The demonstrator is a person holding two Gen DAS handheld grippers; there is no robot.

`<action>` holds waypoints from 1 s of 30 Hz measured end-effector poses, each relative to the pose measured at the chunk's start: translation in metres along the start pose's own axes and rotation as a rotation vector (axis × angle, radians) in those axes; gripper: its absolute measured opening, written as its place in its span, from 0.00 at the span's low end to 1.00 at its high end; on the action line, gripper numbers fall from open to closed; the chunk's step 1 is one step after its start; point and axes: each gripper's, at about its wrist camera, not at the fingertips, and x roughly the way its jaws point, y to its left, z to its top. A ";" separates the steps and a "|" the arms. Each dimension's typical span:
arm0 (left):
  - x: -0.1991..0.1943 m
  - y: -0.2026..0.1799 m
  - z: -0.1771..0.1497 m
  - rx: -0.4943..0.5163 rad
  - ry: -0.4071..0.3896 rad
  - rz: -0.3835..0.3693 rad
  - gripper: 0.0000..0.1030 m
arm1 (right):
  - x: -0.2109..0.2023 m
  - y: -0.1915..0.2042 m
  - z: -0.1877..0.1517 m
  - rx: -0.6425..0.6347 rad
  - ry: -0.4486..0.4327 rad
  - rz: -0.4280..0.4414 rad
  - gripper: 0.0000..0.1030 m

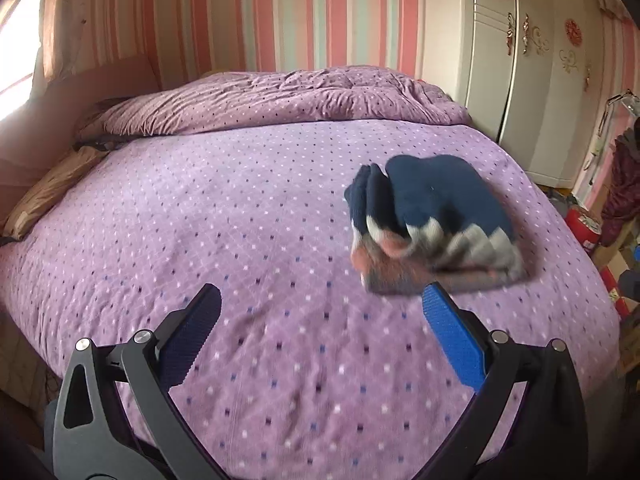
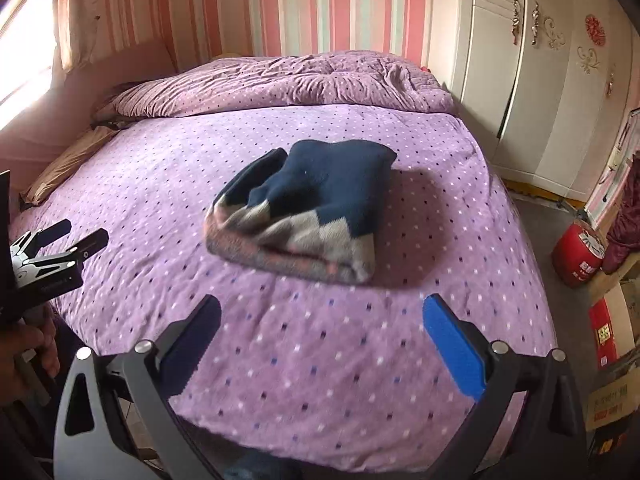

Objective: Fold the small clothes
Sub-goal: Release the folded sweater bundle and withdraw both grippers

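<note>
Well, folded sweater [image 2: 298,208] mid-bed [image 2: 160,184] (wide margins around)

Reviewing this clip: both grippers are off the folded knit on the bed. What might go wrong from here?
1. The folded sweater looks loosely stacked: a navy layer bulges at the back left, so the fold may slump open.
2. Both the left gripper and the right gripper are open with nothing between the jaws, so nothing holds the layers together.
3. The purple bedspread is soft and rumpled, so pressing near the garment might tilt the pile.
</note>
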 end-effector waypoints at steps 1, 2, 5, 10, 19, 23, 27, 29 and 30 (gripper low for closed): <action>-0.005 0.000 -0.003 0.002 0.001 -0.004 0.97 | -0.005 0.002 -0.004 0.003 -0.003 -0.007 0.98; -0.012 0.001 -0.008 0.007 0.002 -0.008 0.97 | -0.008 0.003 -0.007 0.007 -0.005 -0.013 0.98; -0.035 0.002 -0.020 0.024 -0.004 -0.031 0.97 | -0.025 0.007 -0.019 0.025 -0.012 -0.026 0.98; -0.071 0.000 -0.034 0.040 -0.022 -0.063 0.97 | -0.054 0.010 -0.030 0.042 -0.038 -0.041 0.98; -0.113 -0.014 -0.044 0.059 -0.047 -0.084 0.97 | -0.088 0.012 -0.043 0.017 -0.041 -0.069 0.98; -0.124 -0.020 -0.047 0.060 -0.054 -0.097 0.97 | -0.096 0.011 -0.045 0.016 -0.046 -0.072 0.98; -0.128 -0.021 -0.050 0.052 -0.055 -0.099 0.97 | -0.102 0.009 -0.047 0.017 -0.047 -0.075 0.98; -0.129 -0.020 -0.051 0.048 -0.054 -0.096 0.97 | -0.102 0.009 -0.047 0.018 -0.046 -0.077 0.98; -0.130 -0.019 -0.051 0.047 -0.056 -0.093 0.97 | -0.103 0.009 -0.047 0.016 -0.047 -0.081 0.98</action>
